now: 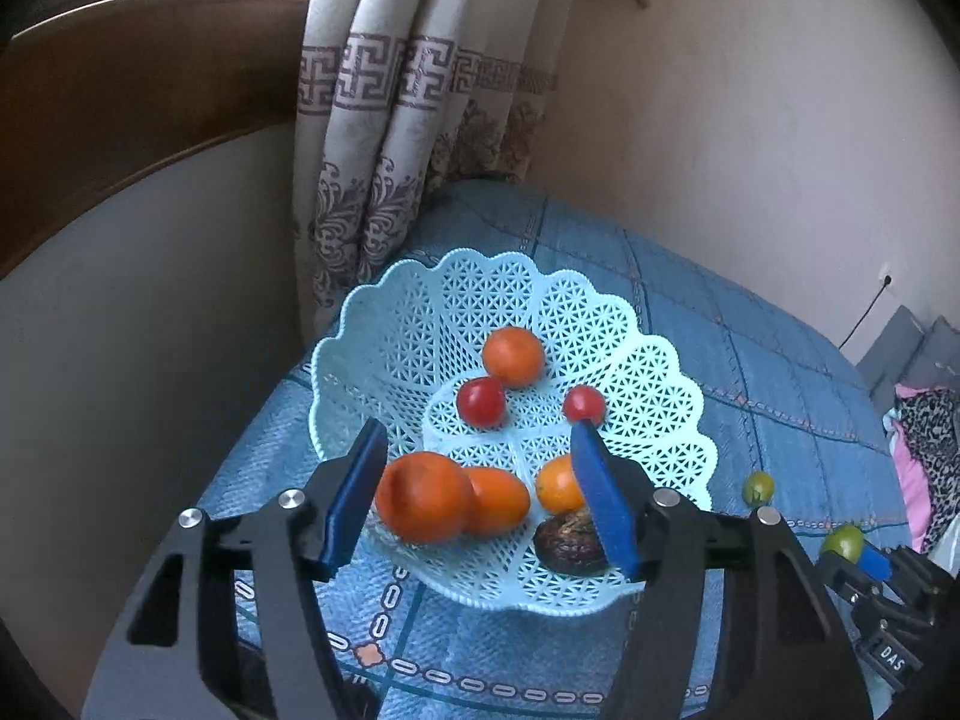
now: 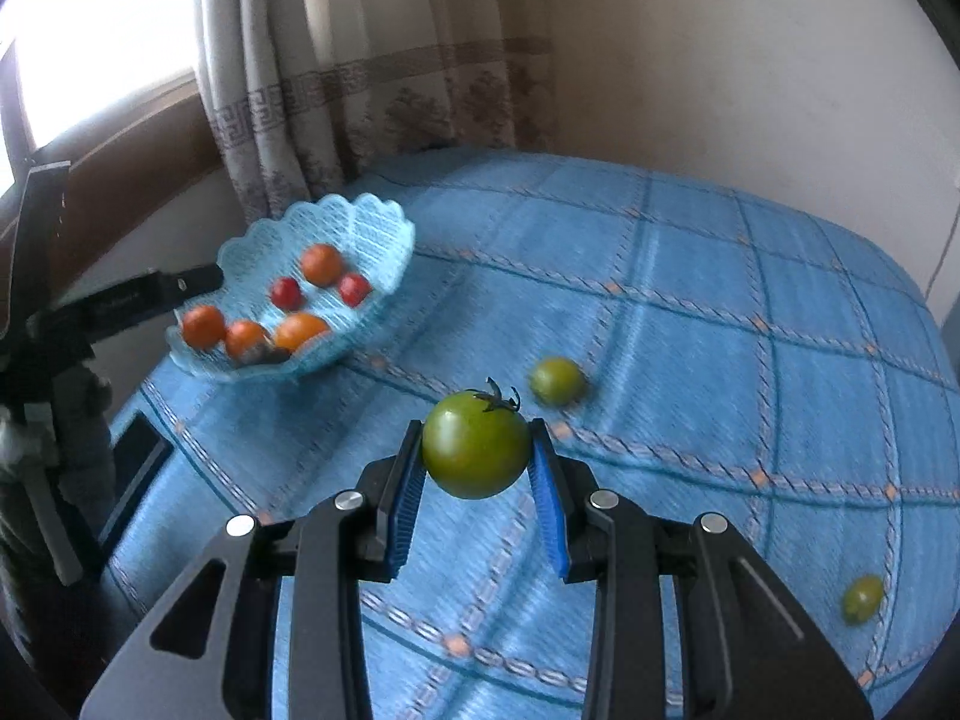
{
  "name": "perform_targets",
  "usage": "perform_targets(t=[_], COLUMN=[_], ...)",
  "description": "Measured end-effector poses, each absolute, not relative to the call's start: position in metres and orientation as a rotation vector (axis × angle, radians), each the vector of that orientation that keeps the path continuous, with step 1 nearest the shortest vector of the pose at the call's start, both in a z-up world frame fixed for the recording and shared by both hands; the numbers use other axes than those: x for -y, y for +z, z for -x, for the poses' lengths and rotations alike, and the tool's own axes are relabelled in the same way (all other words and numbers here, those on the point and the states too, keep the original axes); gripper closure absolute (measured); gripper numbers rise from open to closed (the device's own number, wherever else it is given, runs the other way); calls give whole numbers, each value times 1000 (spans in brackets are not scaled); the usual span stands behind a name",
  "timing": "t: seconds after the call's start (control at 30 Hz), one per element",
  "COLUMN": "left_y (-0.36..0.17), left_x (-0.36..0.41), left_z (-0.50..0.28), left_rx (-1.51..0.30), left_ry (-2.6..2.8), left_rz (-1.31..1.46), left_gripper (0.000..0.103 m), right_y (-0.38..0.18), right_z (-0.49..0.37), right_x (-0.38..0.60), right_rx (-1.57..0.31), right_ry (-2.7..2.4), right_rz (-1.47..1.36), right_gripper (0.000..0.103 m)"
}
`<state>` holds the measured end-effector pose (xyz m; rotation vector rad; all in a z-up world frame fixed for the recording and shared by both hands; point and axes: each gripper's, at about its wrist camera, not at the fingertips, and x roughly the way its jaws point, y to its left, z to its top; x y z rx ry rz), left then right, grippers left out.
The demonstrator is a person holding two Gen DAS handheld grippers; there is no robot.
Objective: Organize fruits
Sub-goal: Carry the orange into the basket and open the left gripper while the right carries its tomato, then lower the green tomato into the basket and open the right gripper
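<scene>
A green tomato (image 2: 476, 445) is clamped between the blue pads of the right gripper (image 2: 477, 468), stem uppermost, and is held clear of the blue checked cloth (image 2: 690, 324) below it. The grip is taken at the fruit's widest part, with both pads touching its sides, so it is judged secure. The left gripper (image 1: 480, 492) is spread wide with nothing between its fingers, and is poised over the near edge of the light blue lattice basket (image 1: 384, 324). Inside that basket are seen several orange fruits (image 1: 425, 498), two small red tomatoes (image 1: 480, 401) and one dark wrinkled fruit (image 1: 567, 543). Two more green fruits are left on the cloth: one (image 2: 557, 381) just beyond the held tomato, and another (image 2: 862, 598) well apart, near the right edge of the table. The step in hand is judged to be the carrying of a picked fruit to the basket, which stands well to the left of the right gripper, near the curtain (image 2: 288, 60). The next move calls for the tomato to be brought across above the scalloped rim and released low over a bare part of the floor, so that it is not dropped onto the fruits already there. The open left gripper near the rim should be kept out of the path.
</scene>
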<state>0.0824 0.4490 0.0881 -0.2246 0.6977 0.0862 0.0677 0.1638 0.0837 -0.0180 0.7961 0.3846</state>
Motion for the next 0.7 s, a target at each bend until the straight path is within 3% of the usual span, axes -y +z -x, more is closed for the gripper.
perform_targets(t=[0.33, 0.7], left_y=[99, 106], left_x=[-458, -477], left_z=[-77, -72], left_rx=[-674, -652], left_ry=[92, 113], left_rz=[252, 304], left_gripper=[37, 31], right_y=[110, 90], right_z=[-107, -143], right_x=[-227, -286], right_rx=[-786, -835], right_ry=[472, 449], right_rz=[-11, 40], right_gripper=[69, 68])
